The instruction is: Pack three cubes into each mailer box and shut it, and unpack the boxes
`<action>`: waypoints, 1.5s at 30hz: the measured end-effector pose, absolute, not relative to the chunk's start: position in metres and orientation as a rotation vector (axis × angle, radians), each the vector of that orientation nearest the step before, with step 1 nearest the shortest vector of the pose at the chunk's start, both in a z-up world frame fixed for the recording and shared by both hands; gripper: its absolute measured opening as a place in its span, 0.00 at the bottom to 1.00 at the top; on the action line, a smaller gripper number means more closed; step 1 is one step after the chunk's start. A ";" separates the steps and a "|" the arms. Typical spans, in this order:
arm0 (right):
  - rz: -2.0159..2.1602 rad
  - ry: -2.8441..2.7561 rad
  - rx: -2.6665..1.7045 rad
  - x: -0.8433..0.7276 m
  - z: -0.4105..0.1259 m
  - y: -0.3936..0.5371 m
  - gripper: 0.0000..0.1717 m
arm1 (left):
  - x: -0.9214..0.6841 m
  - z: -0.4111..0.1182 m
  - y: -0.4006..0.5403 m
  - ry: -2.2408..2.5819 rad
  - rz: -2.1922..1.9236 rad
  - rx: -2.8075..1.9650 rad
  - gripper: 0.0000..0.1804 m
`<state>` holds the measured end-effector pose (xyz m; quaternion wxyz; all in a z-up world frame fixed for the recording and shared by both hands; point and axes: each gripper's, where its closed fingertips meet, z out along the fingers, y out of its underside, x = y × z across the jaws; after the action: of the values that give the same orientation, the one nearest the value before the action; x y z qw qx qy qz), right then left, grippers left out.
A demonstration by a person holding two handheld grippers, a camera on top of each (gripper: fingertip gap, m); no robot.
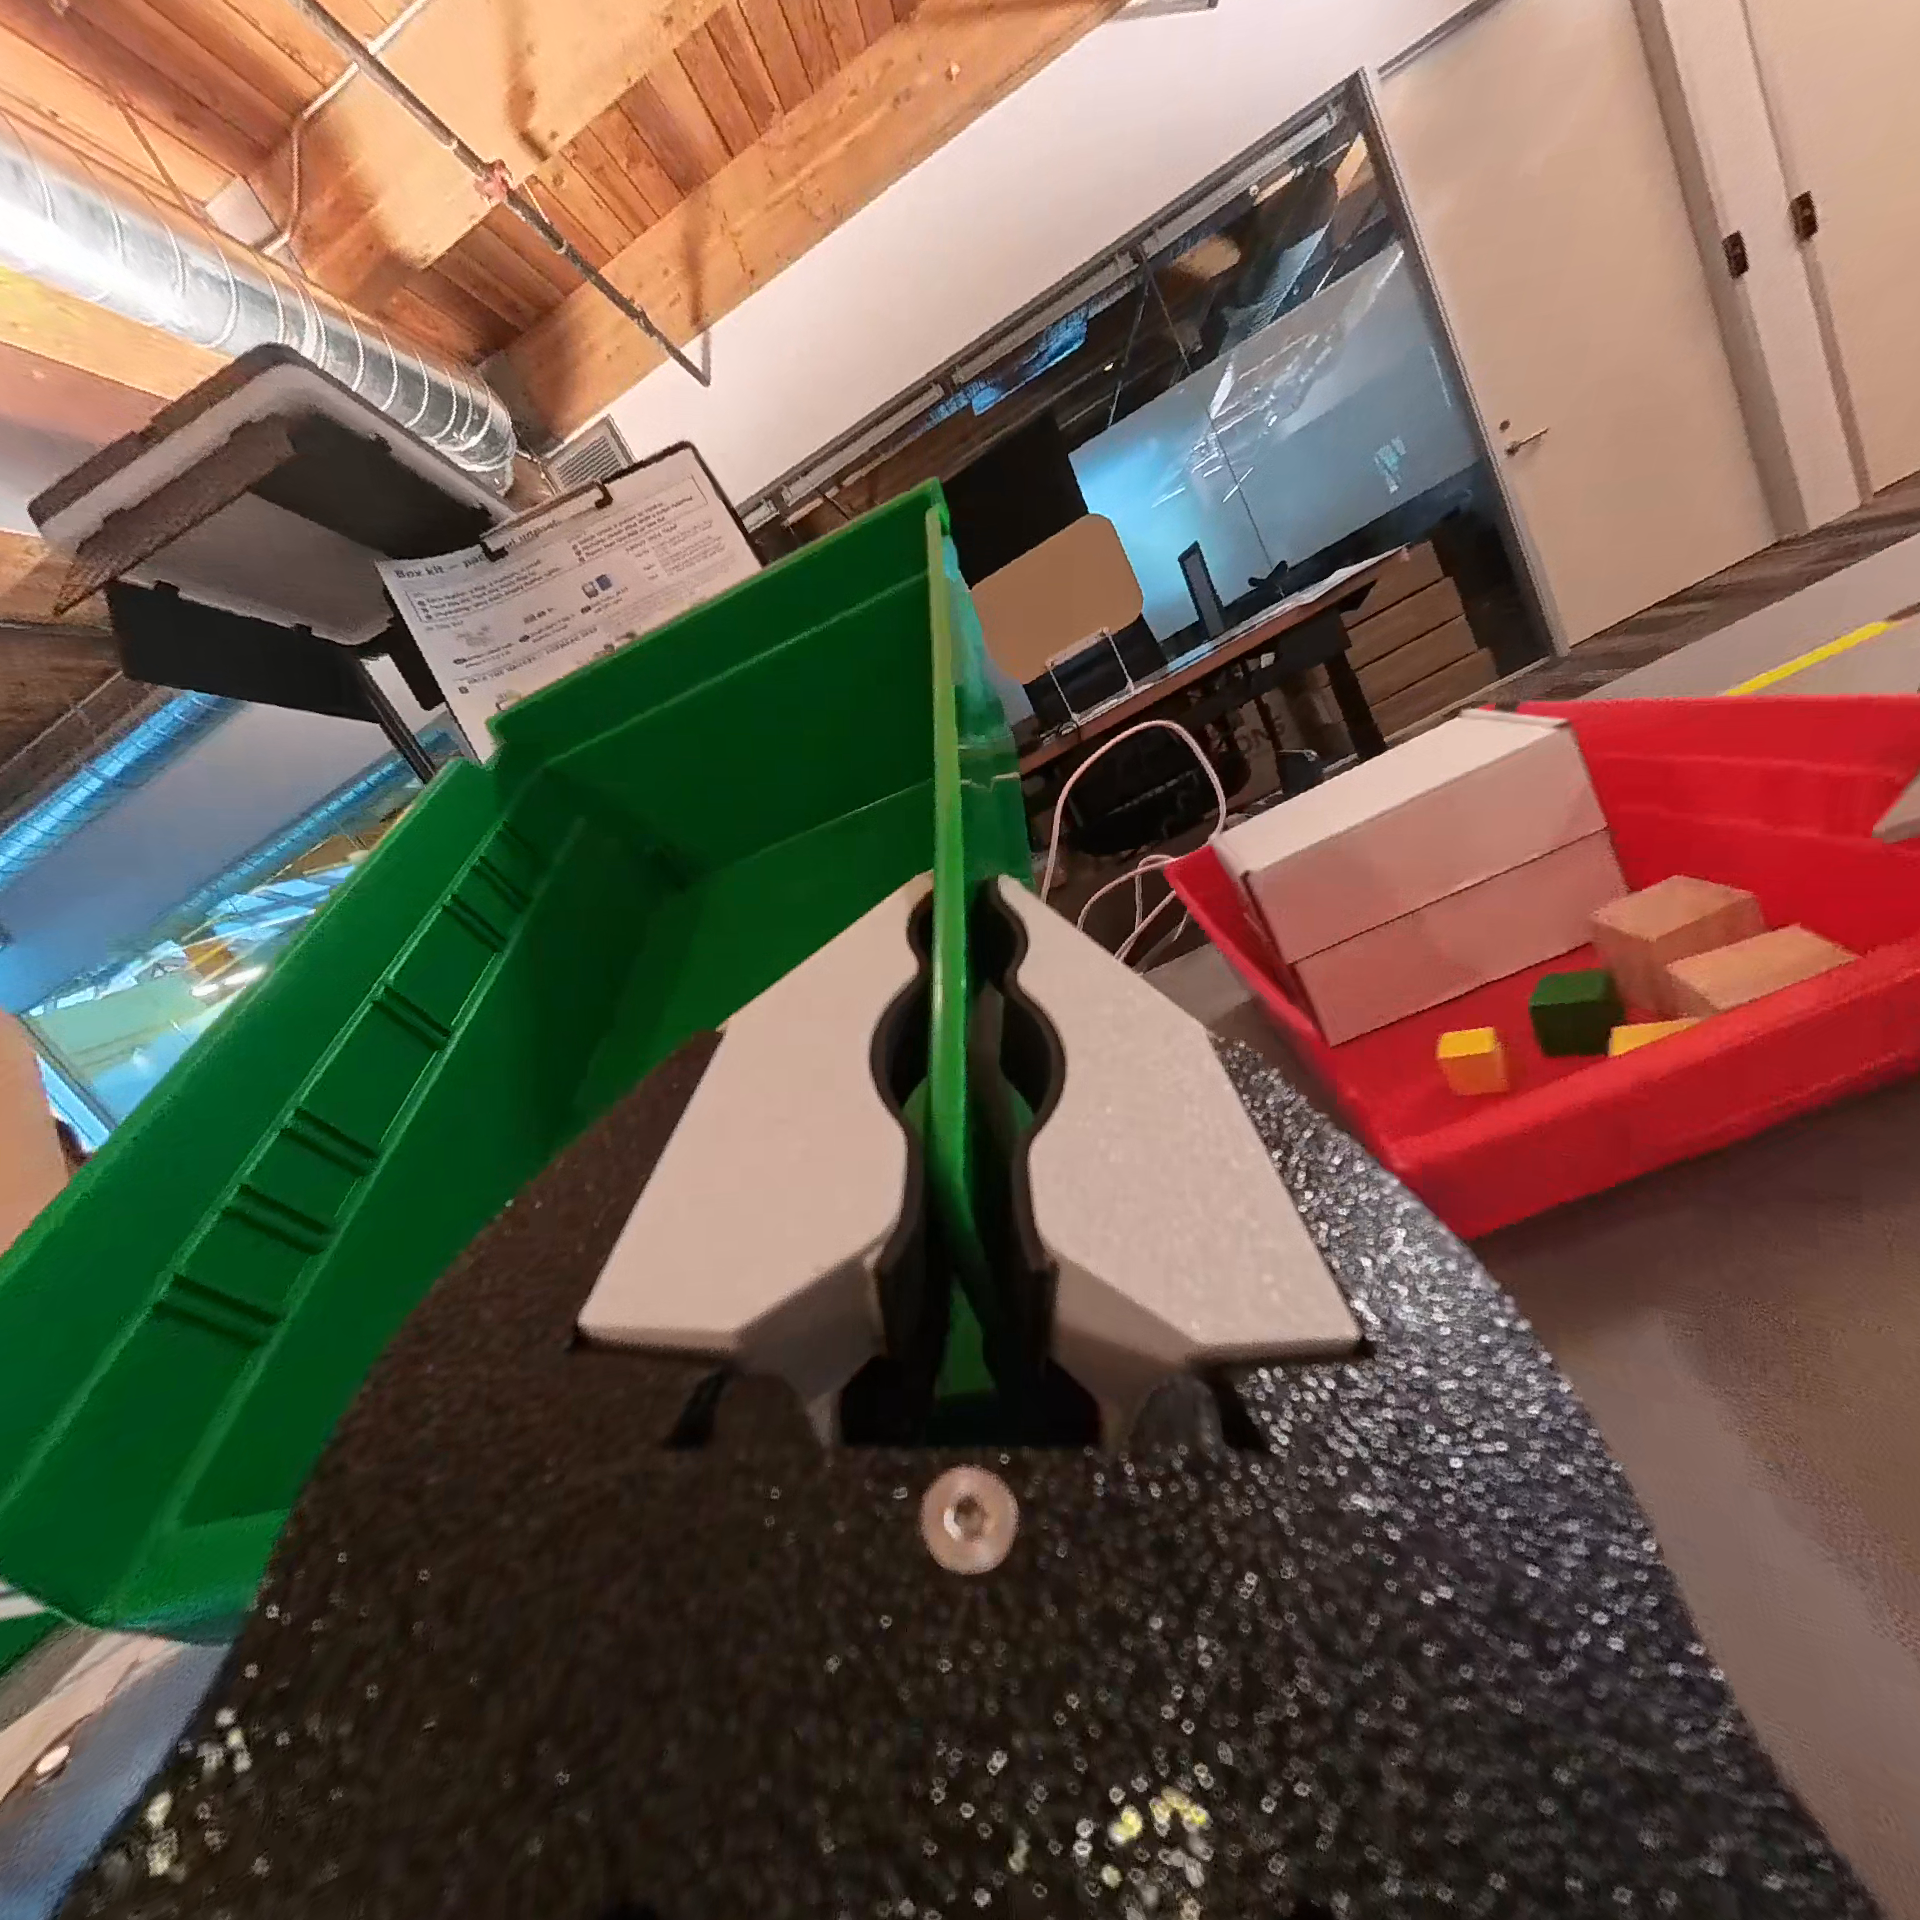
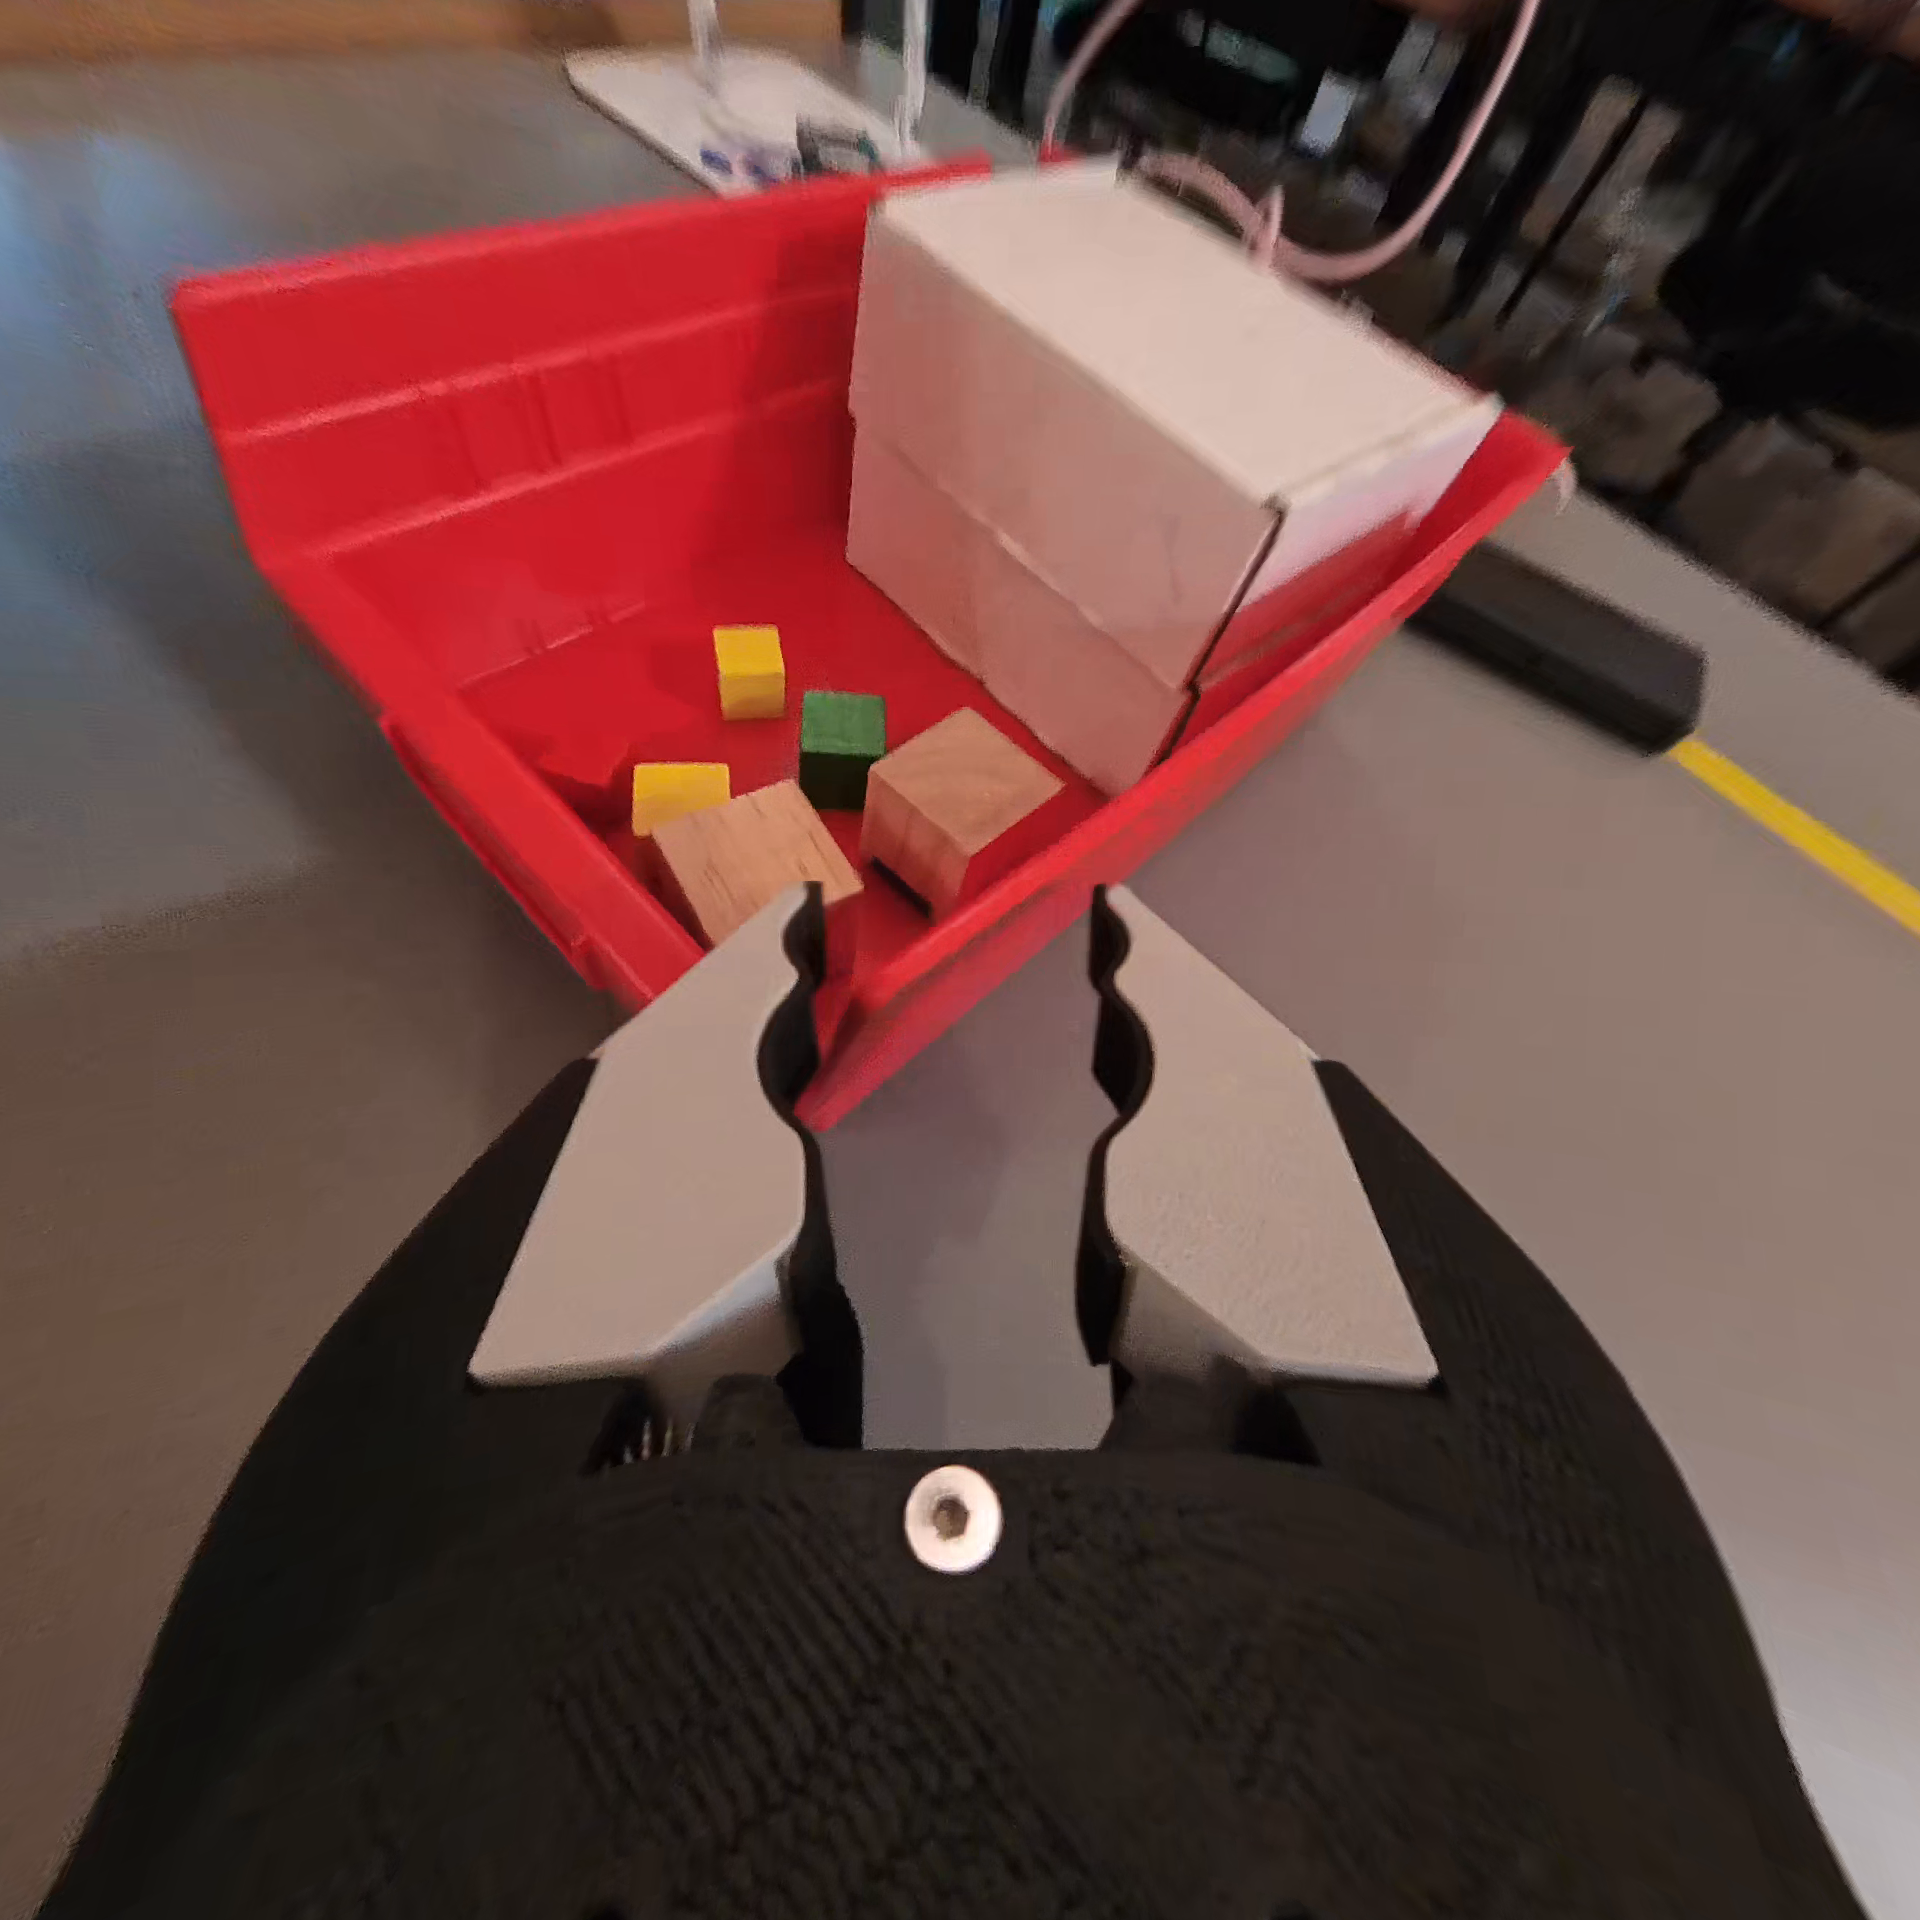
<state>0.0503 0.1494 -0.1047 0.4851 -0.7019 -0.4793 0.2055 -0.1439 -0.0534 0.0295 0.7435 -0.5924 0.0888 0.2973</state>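
Two bins, one green (image 1: 416, 1039) and one red (image 2: 520, 416), two white mailer boxes (image 2: 1091, 436), two wooden blocks (image 2: 956, 800), two yellow cubes (image 2: 748, 670), one green cube (image 2: 840, 743).

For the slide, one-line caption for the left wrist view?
Left gripper clamps the tilted green bin's wall; red bin sits beyond.

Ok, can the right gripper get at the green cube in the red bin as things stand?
Probably yes: the right gripper is open and empty at the red bin, whose top is open. Two wooden blocks crowd the green cube's near side.
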 end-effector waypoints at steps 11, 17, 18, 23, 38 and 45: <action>0.373 -0.737 -1.323 0.175 0.060 0.149 0.32 | -0.007 0.045 -0.016 0.487 0.269 -1.177 0.01; 0.134 -0.515 -1.110 0.265 0.124 0.119 0.24 | 0.125 0.053 0.021 0.765 -0.142 -1.146 0.02; 0.067 -0.470 -1.077 0.284 0.132 0.114 0.24 | 0.146 0.054 0.026 0.810 -0.201 -1.148 0.02; -0.096 -0.215 -1.003 0.385 0.154 0.087 0.19 | 0.240 0.035 0.053 1.030 -0.281 -1.131 0.02; -0.013 -0.167 -1.065 0.405 0.138 0.114 0.21 | 0.298 -0.081 0.124 1.123 -0.261 -1.430 0.02; 0.004 -0.181 -1.073 0.401 0.136 0.116 0.20 | 0.298 -0.094 0.120 1.087 -0.334 -1.450 0.02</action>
<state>0.4011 0.1164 0.1361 0.8556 -0.5104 -0.0862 0.0021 0.2984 0.1198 -0.0938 0.6048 -0.6267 0.4697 -0.1444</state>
